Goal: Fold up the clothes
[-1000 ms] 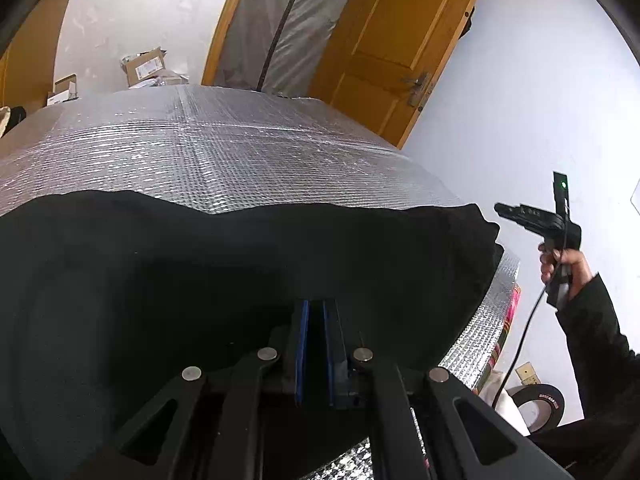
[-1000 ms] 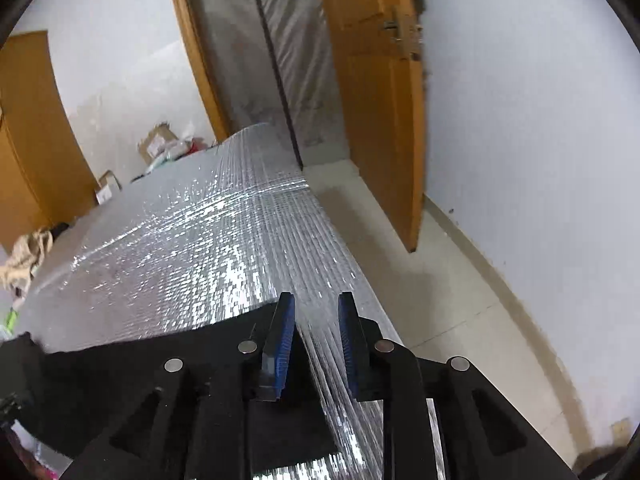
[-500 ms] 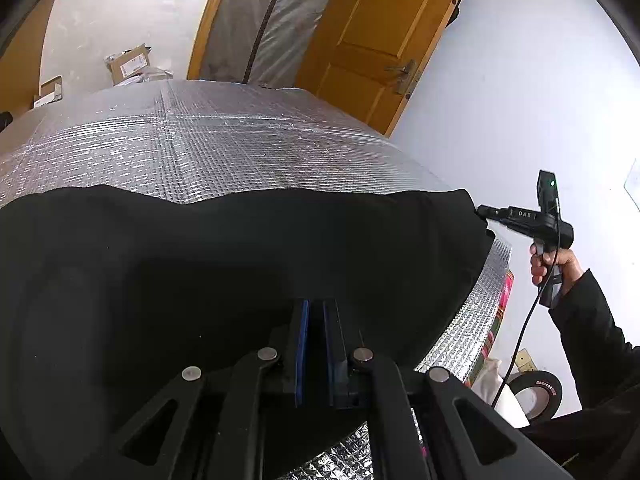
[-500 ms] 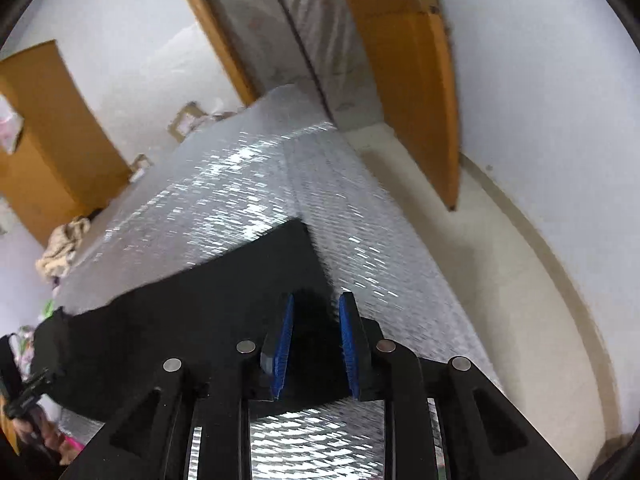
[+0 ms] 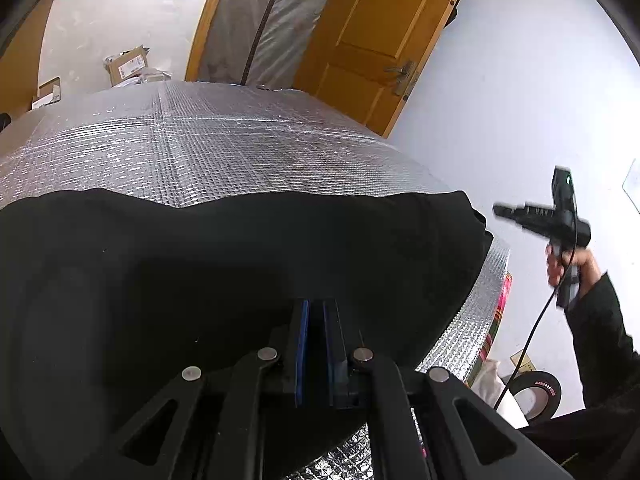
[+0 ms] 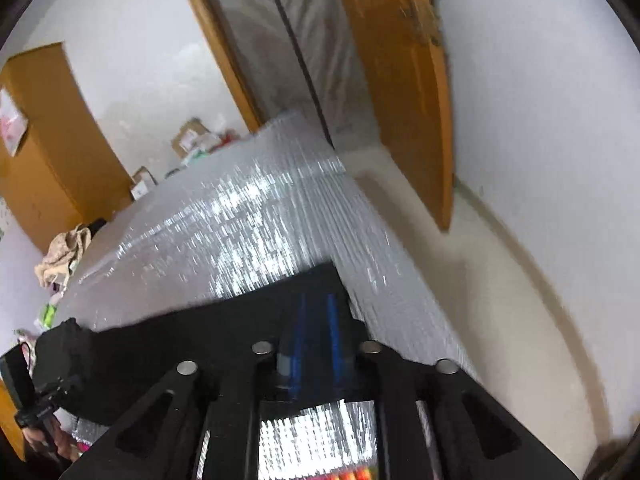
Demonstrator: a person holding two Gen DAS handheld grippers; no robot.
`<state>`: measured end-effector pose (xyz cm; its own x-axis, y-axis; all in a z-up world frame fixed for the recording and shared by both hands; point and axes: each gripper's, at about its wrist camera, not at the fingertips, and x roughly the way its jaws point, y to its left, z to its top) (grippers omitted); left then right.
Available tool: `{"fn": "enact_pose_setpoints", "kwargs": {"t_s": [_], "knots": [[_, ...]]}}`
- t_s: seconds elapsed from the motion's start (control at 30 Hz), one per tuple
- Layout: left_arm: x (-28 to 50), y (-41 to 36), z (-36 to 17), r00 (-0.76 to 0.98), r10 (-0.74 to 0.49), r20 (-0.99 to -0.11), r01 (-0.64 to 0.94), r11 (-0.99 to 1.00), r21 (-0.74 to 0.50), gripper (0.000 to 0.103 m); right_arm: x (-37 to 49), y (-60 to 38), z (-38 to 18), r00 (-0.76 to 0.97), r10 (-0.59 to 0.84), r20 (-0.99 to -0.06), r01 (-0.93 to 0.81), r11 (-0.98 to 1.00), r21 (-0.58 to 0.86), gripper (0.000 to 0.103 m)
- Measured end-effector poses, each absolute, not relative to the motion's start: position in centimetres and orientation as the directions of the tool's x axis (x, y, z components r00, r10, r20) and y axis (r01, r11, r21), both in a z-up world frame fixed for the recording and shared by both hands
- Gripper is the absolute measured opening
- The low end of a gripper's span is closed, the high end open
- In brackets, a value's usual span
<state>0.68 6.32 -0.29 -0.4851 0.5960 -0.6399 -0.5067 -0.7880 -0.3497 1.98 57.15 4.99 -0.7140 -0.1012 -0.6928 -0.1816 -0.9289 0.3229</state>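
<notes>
A black garment (image 5: 240, 264) lies spread across the near part of a silver foil-covered table (image 5: 200, 140). My left gripper (image 5: 314, 312) sits low over the garment's near edge with its blue pads close together; the cloth between them looks pinched. In the left wrist view my right gripper (image 5: 536, 216) is off the table's right edge, clear of the garment's right end. In the blurred right wrist view the right gripper (image 6: 316, 308) hovers over the garment's corner (image 6: 240, 332) with a narrow gap between its pads; nothing shows between them.
An orange wooden door (image 5: 380, 40) and a plastic-sheeted doorway (image 5: 272, 20) stand beyond the table. Cardboard boxes (image 5: 128, 64) lie on the floor at the far left. A tape roll (image 5: 536, 394) lies on the floor to the right. A beige cloth (image 6: 64, 252) sits past the table's left end.
The right gripper, which reached the garment's right corner half a second ago, has drawn back to the right, away from it. The garment's far edge has shifted and lies flatter. The left gripper stays in place.
</notes>
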Motion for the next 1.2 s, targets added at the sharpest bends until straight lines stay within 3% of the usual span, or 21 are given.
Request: {"fn": "enact_pose_setpoints", "kwargs": {"t_s": [0.2,0.8,1.2], "knots": [[0.6,6.7,-0.5,-0.475,0.596,-0.647,-0.514,-0.785,-0.345,0.006,2.8,55.0,1.5,-0.659,-0.188,-0.728,-0.13,-0.925,0.357,0.017],[0.5,5.7,-0.6,-0.486,0.599,-0.637,-0.495,-0.789,-0.364,0.006,-3.7,50.5,2.1,-0.663,-0.175,-0.727,-0.002,-0.972,0.236,0.02],[0.4,5.6,-0.8,-0.478,0.607,-0.635,-0.5,-0.782,-0.372,0.006,0.4,54.5,1.9,-0.739,-0.071,-0.67,-0.224,-0.912,0.344,0.024]]}}
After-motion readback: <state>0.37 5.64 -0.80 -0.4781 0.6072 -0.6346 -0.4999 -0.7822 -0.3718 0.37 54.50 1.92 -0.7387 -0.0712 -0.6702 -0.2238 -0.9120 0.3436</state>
